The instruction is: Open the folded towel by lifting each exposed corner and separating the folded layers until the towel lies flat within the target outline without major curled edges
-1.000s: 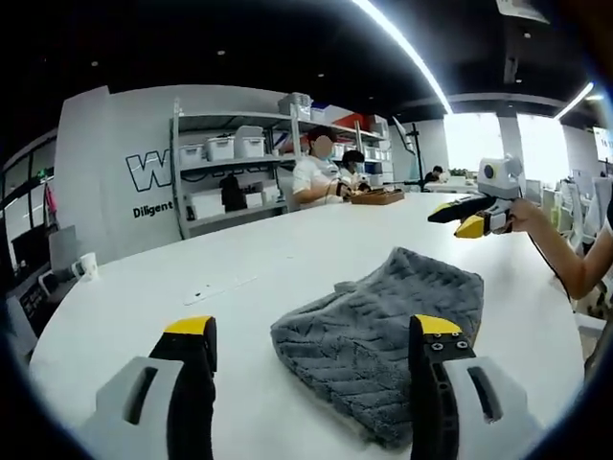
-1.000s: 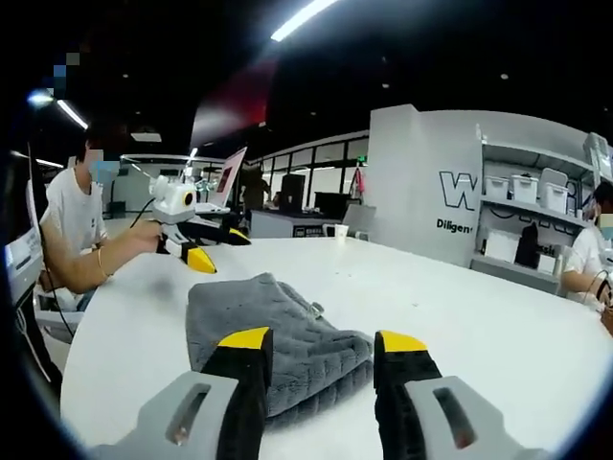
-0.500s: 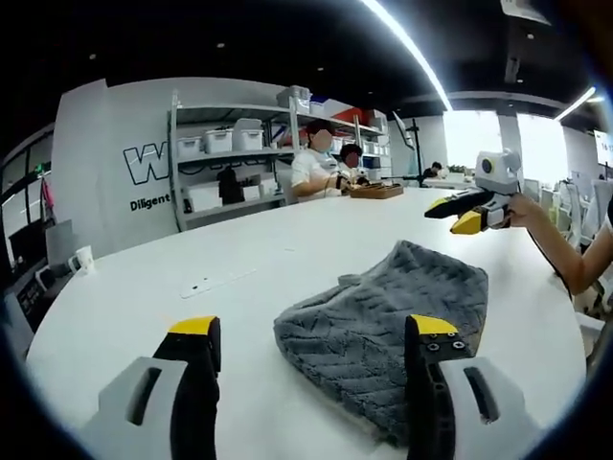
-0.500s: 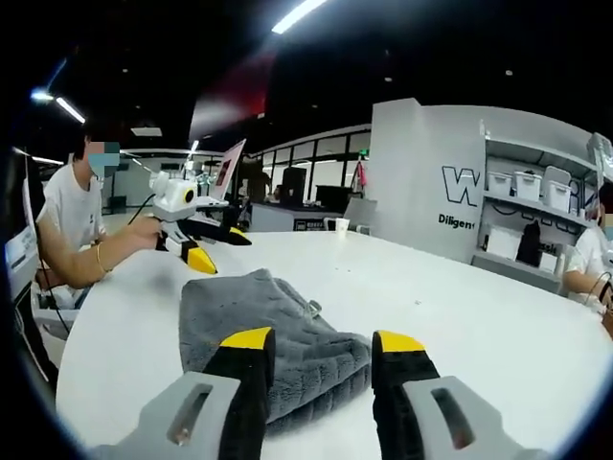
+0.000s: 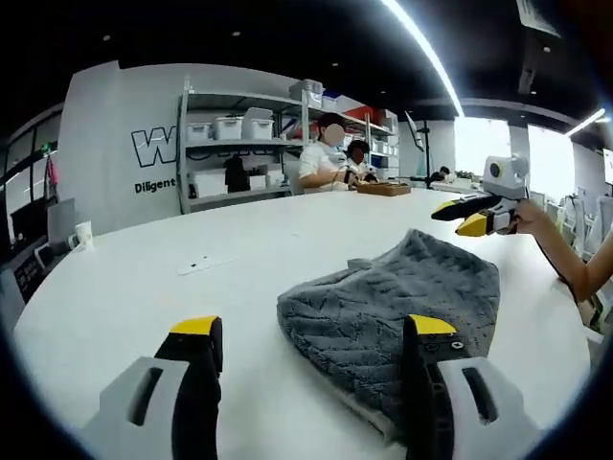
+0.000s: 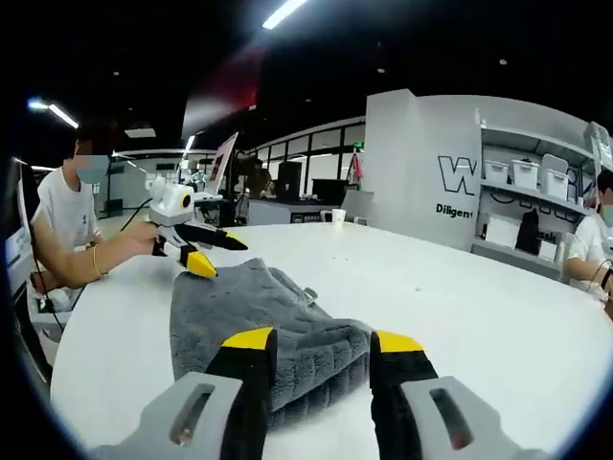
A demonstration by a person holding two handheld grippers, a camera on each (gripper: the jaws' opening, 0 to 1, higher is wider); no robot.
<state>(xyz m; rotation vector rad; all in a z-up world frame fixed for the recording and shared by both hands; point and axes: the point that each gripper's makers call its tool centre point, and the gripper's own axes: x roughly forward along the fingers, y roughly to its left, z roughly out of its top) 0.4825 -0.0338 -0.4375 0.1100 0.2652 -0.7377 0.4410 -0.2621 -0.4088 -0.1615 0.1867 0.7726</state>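
Note:
A grey textured towel lies folded in a thick bundle on the white table. My left gripper is low over the table with its jaws wide open, the right jaw over the towel's near edge. The right gripper, held in a hand, hovers beyond the towel's far corner. In the right gripper view the towel shows stacked layers at its near fold. My right gripper is open just above that fold. The left gripper hangs open at the towel's far end.
Metal shelves with white bins stand behind the table, and people sit at its far side by a wooden tray. A paper cup stands near the left edge. A small mark lies on the tabletop.
Both views have sunk a little lower and nearer the towel. The towel keeps the same folded shape, and both grippers stay open.

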